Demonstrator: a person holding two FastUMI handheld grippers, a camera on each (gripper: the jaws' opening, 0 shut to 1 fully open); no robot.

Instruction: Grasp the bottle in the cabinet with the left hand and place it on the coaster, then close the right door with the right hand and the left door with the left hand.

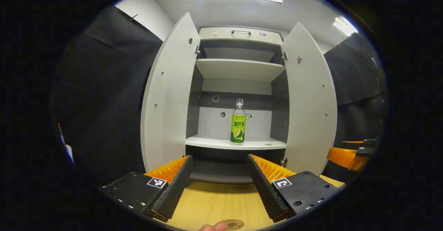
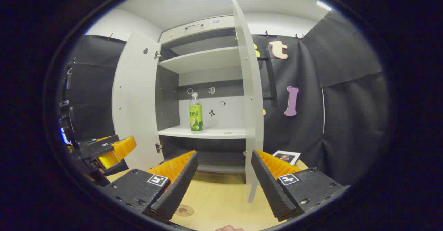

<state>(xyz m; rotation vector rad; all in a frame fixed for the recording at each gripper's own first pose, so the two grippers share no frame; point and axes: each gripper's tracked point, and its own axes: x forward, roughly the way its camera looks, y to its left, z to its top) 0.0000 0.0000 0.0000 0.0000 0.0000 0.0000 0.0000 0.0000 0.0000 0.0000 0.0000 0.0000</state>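
Ribbed orange-black left tool [image 1: 218, 186] gapes before slim green-labelled bottle [image 1: 238, 123].

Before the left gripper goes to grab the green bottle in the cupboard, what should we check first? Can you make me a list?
1. Left gripper fingers apart, nothing between them: ok.
2. Bottle standing upright on the shelf, nothing beside it in the way: ok.
3. Left door and right door both swung open, so the path to the bottle is free: ok.
4. Coaster on the wooden table with nothing on it, ready for the bottle: ok.
5. Right gripper open and off to the side, near the right door's edge: ok.
6. Whether the bottle is full or heavy: cannot tell.
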